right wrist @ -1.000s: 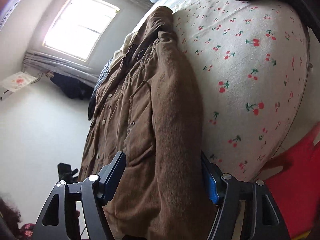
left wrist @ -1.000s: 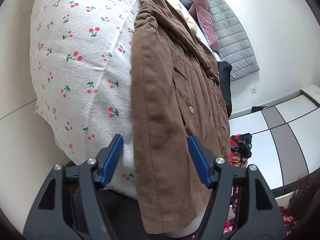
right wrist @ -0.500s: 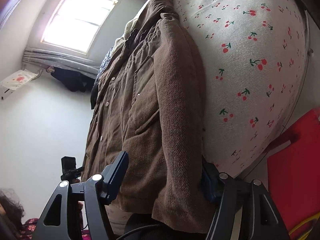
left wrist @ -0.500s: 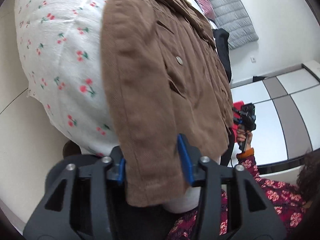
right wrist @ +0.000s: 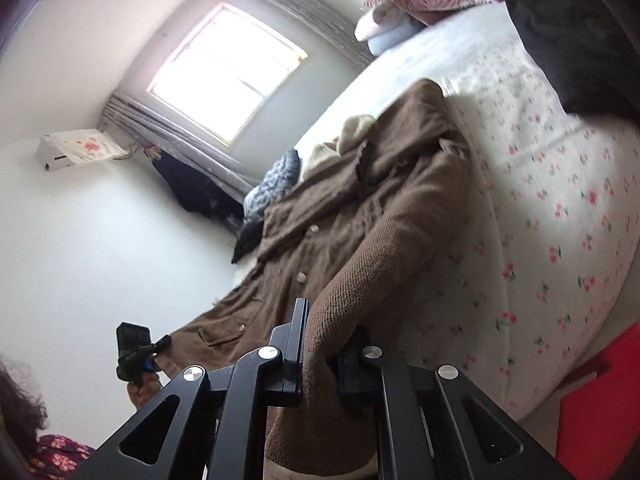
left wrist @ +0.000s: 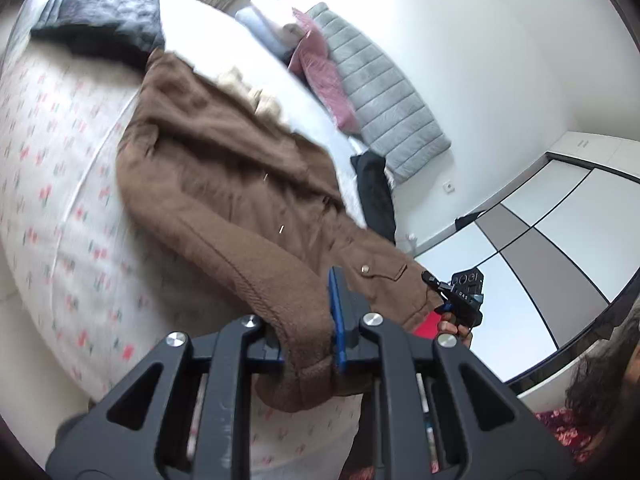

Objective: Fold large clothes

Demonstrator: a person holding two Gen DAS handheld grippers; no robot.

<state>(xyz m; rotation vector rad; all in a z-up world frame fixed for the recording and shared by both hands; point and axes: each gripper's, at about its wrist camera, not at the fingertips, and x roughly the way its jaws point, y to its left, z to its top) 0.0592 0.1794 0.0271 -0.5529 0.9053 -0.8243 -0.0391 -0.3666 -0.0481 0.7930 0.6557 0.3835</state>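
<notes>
A brown corduroy jacket with snap buttons (left wrist: 224, 184) lies lengthwise on the cherry-print white bedsheet (left wrist: 60, 216), its hem at six o'clock, probably so the bottom can fold up toward the collar at twelve. The left gripper (left wrist: 310, 340) and right gripper (right wrist: 320, 360) each point slightly downward, jaws closing on a hem corner with cloth pinched between the pads, hem raised off the bed.

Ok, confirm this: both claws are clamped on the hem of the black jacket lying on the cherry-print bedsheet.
Wrong colour. The left claw and right claw, jaws closing, pinch the brown jacket, as both wrist views show. The black garment lies untouched farther up the cherry-print bedsheet.
</notes>
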